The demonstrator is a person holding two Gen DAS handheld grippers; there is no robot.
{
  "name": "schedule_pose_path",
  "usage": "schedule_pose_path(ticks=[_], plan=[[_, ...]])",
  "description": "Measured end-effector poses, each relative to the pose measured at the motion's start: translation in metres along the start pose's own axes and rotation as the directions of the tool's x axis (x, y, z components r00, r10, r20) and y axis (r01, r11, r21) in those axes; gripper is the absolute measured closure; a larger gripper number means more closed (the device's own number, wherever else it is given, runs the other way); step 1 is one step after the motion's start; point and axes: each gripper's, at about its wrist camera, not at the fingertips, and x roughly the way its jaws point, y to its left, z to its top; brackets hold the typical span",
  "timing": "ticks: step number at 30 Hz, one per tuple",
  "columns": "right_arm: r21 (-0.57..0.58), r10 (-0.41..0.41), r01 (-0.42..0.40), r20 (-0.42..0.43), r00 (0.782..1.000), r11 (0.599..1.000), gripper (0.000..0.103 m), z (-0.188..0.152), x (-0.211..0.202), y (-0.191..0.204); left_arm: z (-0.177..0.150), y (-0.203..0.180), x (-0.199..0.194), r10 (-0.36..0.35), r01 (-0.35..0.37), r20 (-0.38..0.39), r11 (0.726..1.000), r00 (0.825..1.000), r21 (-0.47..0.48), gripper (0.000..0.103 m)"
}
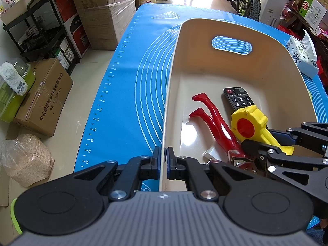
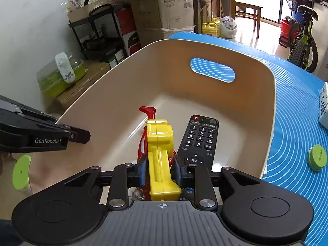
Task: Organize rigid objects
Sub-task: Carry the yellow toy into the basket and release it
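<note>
- The yellow toy is over the inside of the beige tub. Its long side points at the tub's far wall with the handle hole, round end first.
- The right gripper squeezes the toy's handle tight.
- The left gripper pinches the tub's left wall, fingers almost together.
- A black remote and a red toy lie in the tub.

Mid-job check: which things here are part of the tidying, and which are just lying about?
Part of the job:
- beige bin, its wall pinched by the left gripper
- yellow toy, held by the right gripper
- red figure, in the bin
- remote control, in the bin

Lying about:
- green round tin on the blue mat
- tissue pack
</note>
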Motion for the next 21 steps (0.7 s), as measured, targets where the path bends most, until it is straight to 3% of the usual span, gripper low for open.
schedule_pose_path(ticks=[9,16,21], plan=[[-0.028,-0.026,0.029,0.078,0.997,0.999,0.028,0.005,-0.026,0.001,0.0,0.002,0.0,-0.001,0.001,0.001,1.0,1.0,0.0,0.096],[0.026,-0.072,0.069,0.147,0.987,0.997,0.027,0.014,-0.056,-0.024,0.0,0.001,0.001,0.002,-0.002,0.001,1.0,1.0,0.003,0.096],[0.063,-0.175,0.166,0.207,0.962,0.984,0.023,0.02,-0.077,-0.056,0.0,0.002,0.002,0.006,-0.006,0.0,1.0,1.0,0.006,0.096]])
